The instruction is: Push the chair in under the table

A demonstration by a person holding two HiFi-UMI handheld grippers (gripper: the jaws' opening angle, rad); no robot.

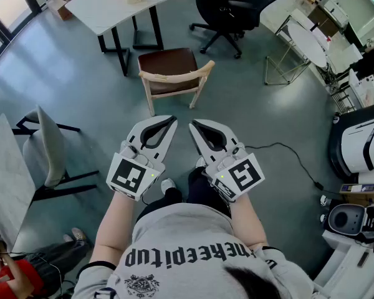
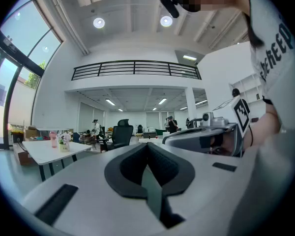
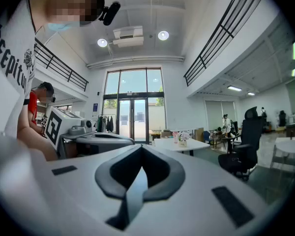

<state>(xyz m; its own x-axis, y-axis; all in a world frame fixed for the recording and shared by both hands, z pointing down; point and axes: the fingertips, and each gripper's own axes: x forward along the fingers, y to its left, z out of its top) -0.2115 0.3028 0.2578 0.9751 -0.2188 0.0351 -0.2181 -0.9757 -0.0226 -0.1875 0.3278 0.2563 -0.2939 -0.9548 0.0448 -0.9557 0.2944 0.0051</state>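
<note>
The left tongs (image 1: pixel 167 121) and right tongs (image 1: pixel 194 124) are held level, side by side, each with its jaws pressed together on nothing and touching nothing. Ahead of them and apart, the chair (image 1: pixel 170 73) stands on the floor, backrest toward the tongs, outside the white counter (image 1: pixel 96 8), near its legs.

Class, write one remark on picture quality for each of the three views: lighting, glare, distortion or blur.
Head view: even light, sharp on the wooden chair, though the wide lens skews the white table near the top edge. Left gripper view: fisheye with black corners, round ceiling lights flaring. Right gripper view: same fisheye, glass doors brightly backlit.
</note>
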